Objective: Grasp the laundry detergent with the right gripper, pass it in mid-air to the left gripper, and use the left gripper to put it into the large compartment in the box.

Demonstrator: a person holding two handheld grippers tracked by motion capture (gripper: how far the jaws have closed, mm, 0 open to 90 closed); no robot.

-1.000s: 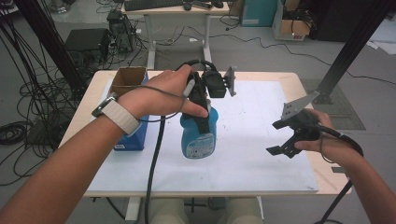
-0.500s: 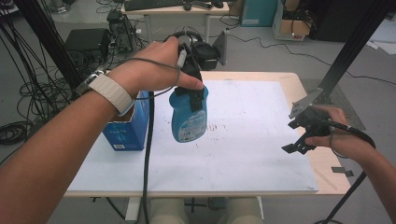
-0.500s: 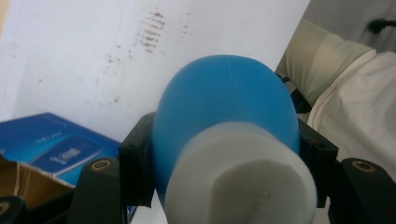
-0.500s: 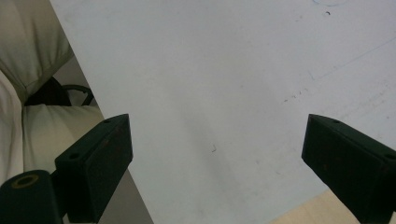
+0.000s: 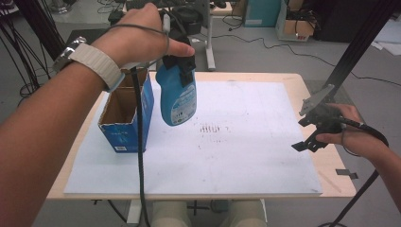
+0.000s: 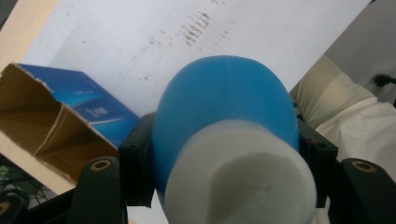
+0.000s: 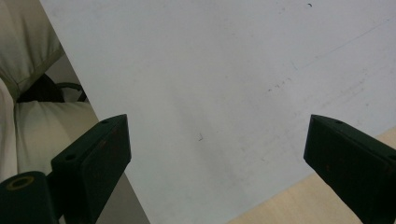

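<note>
A blue bottle (image 5: 178,94) with a white cap (image 6: 240,175) hangs in the air above the white sheet, just right of the open cardboard box (image 5: 124,113). My left gripper (image 5: 180,61) is shut on the bottle's upper part, its black jaws pressing both sides of the bottle (image 6: 224,102). My right gripper (image 5: 309,127) is held low over the table's right edge, open, with only the white sheet (image 7: 224,84) showing between its jaws.
The blue box stands open-topped at the left of the white sheet (image 5: 246,142) on the wooden table (image 5: 331,175). A cable (image 5: 140,161) trails down from the left gripper. The person's knees (image 5: 208,215) show below the table's front edge.
The left hand has lifted the bottle off the sheet and carried it left, toward the box. The right gripper has drifted slightly toward the right edge.
</note>
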